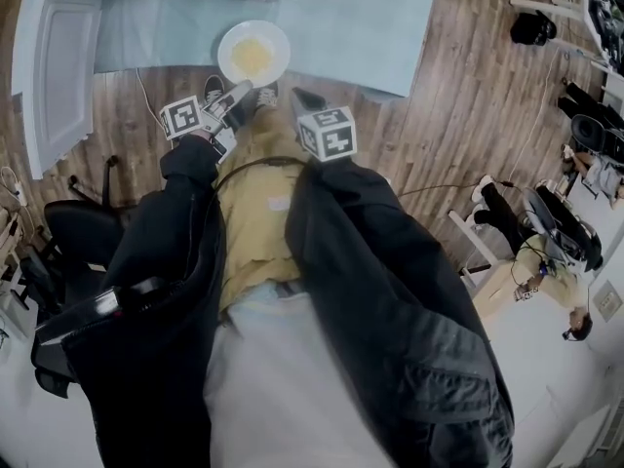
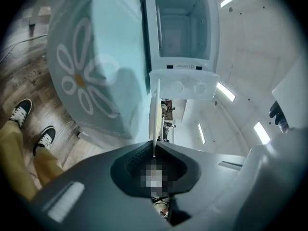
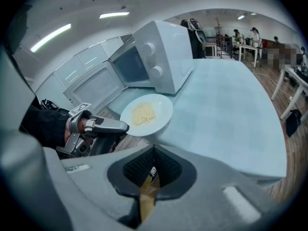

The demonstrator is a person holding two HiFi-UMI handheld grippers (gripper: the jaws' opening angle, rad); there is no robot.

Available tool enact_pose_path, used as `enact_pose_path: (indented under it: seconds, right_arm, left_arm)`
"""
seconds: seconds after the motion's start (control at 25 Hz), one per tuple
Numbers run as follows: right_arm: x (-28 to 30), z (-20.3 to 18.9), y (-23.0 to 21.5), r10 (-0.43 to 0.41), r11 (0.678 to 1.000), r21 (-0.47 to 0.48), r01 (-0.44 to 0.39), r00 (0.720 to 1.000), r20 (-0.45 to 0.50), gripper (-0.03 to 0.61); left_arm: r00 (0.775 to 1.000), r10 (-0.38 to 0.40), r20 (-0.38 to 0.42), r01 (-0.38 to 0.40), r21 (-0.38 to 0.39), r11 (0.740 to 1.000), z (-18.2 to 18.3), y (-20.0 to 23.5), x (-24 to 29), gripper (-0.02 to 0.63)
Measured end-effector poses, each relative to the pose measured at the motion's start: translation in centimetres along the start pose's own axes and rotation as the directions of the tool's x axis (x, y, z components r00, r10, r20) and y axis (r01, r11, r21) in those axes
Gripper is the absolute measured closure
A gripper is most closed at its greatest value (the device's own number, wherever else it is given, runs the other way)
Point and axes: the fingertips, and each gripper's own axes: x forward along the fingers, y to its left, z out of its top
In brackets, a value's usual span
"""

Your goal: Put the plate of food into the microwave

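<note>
Just one plate (image 1: 227, 57), pinched by the left hand-held gripper (image 1: 246, 90); one microwave (image 3: 161, 57).

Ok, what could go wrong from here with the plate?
1. Only the left gripper holds the plate, pinching one rim edge; it may tip and spill the food.
2. The plate is partly past the table edge, so a slip could drop it on the floor.
3. The open door stands beside the microwave opening; the plate could clip it going in.
</note>
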Motion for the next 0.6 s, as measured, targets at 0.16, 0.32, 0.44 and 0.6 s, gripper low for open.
enact_pose_path:
  seconds: [0.16,0.32,0.44,0.6]
  right_arm:
    - [1.1,1.8,1.7,0.025,0.999,-0.04,-0.026,1.0,-0.009,0.58]
    - [2.2,3.3,3.0,0.036,0.997,-0.066,-0.037,0.999,-0.021,0.58]
    - [3.1,4.4,3.7,0.04,0.996,-0.083,-0.042,0.999,-0.028,0.58]
    - [4.3,5.9,4.2,0.041,0.994,-0.1,-0.044,0.999,-0.031,0.58]
  left_arm:
    - [0.998,0.003,0.055,-0.003,-0.002,1.0,2.2,-0.5,-2.1,0.6]
    - [0.991,-0.041,0.125,0.042,-0.009,0.999,4.6,-2.0,-3.8,0.6]
    - [0.98,-0.068,0.189,0.07,-0.005,0.998,7.2,-2.8,-4.9,0.6]
    - [0.964,-0.099,0.247,0.097,0.02,0.995,11.2,-3.5,-5.7,0.6]
